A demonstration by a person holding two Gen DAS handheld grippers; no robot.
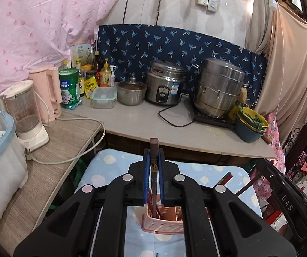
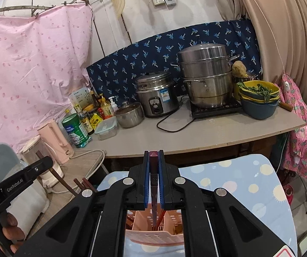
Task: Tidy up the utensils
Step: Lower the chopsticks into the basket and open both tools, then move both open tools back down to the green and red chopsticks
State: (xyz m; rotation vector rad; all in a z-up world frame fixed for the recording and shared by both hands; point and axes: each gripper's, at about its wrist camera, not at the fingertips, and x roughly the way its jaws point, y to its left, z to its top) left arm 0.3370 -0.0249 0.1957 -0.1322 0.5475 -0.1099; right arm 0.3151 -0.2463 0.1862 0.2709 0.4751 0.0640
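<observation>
My left gripper (image 1: 153, 157) is shut on a dark brown chopstick (image 1: 153, 150) that stands upright, its lower end inside a pink perforated utensil holder (image 1: 162, 222) just below the jaws. My right gripper (image 2: 153, 159) is shut on a dark red chopstick (image 2: 153, 160), also upright, with its tip down in the same pink holder (image 2: 153, 235). Other chopsticks stand in the holder (image 2: 160, 214). The holder sits on a blue cloth with pale dots (image 2: 239, 182). The left gripper's body (image 2: 14, 184) shows at the left of the right wrist view, and the right one (image 1: 286, 197) in the left wrist view.
A grey counter (image 1: 142, 124) behind holds a rice cooker (image 1: 164, 85), a steel steamer pot (image 1: 219, 87), a small lidded pot (image 1: 131, 92), stacked bowls with greens (image 1: 252, 124), bottles and a green can (image 1: 68, 87). A side table (image 1: 63, 141) at left carries a pink kettle (image 1: 46, 94), a blender and a dish box.
</observation>
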